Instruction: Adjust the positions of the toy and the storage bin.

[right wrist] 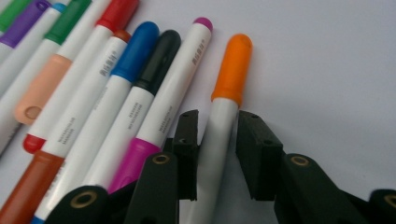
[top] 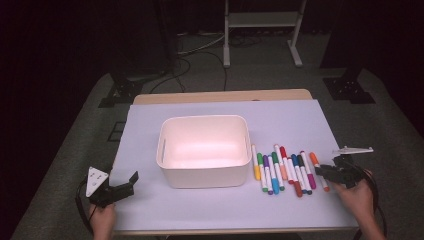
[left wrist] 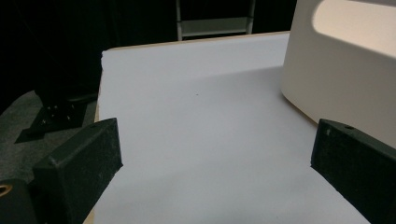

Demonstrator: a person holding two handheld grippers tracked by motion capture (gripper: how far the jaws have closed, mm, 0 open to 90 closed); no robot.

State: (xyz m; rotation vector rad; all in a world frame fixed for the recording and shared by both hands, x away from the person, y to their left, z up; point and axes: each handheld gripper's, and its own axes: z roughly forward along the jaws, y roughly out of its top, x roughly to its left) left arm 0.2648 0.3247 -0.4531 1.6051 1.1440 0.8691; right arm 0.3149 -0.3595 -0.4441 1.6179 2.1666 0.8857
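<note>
Right of the white bin [top: 204,150], at the outer end of the marker row [top: 282,170], the orange-capped marker [right wrist: 219,116] runs lengthwise between the right gripper [right wrist: 217,140]'s nearly closed jaws, not clearly pinched, while the left gripper [left wrist: 212,158] gapes wide and empty beyond the bin's other side.
</note>
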